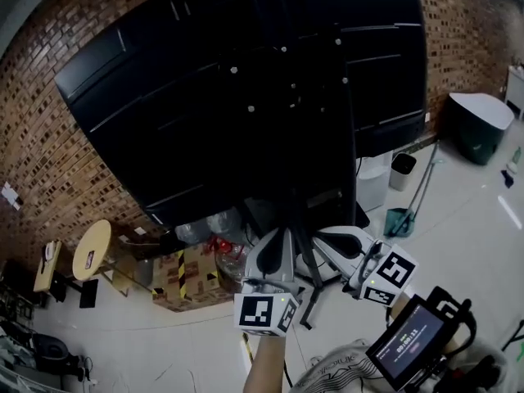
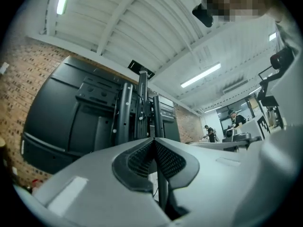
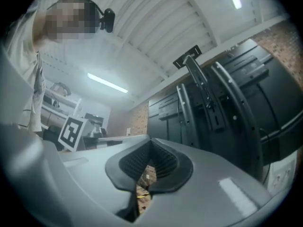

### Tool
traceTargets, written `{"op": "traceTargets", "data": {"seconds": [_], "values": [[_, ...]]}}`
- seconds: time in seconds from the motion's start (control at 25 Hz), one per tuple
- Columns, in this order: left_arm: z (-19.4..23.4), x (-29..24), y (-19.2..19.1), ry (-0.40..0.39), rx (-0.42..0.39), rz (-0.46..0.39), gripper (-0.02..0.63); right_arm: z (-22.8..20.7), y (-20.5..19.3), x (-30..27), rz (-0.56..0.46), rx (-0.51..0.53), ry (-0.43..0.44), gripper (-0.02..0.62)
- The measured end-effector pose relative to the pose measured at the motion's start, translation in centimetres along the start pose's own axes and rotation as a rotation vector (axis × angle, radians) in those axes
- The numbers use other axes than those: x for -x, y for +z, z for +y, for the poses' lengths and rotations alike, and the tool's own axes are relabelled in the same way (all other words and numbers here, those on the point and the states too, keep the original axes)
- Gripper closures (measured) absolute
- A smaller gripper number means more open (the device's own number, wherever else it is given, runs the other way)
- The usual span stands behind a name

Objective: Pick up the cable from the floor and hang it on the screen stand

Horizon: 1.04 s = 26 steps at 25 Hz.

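The back of a big black screen on its black stand fills the head view. Both grippers hover low in front of the stand's post. My left gripper is shut, its ribbed pads meeting with nothing between them; the stand's rails rise just beyond. My right gripper sits beside it to the right, also shut and holding nothing, with the stand's bars ahead of it. I cannot make out the cable in any view.
A taped cardboard box and clear bags lie at the stand's foot. A round wooden table stands left by the brick wall. A white bin, a dustpan and a green bin are on the right.
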<state>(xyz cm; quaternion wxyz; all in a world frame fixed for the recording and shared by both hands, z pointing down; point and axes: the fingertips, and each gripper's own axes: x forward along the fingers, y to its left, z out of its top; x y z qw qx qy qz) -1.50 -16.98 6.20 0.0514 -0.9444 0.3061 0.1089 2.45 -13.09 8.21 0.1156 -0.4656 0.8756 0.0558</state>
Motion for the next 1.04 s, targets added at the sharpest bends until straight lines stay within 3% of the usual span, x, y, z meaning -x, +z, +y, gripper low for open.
{"op": "traceTargets", "data": {"seconds": [0.16, 0.4, 0.56, 1.04], "values": [[0.0, 3.3, -3.6, 0.069, 0.041, 0.048, 0.586, 2.1, -3.3, 0.7, 0.053, -0.017, -0.008, 0.595], [-0.4, 6.4, -5.4, 0.132, 0.053, 0.101, 0.586, 3.6, -4.9, 0.3, 0.094, -0.040, -0.020, 0.595], [-0.9, 7.4, -6.3, 0.138, 0.082, 0.123, 0.586, 4.6, -5.0, 0.5, 0.114, -0.013, -0.011, 0.595], [-2.2, 8.0, -6.3, 0.119, 0.070, 0.099, 0.586, 5.6, -6.6, 1.6, 0.144, 0.003, -0.012, 0.595]]}}
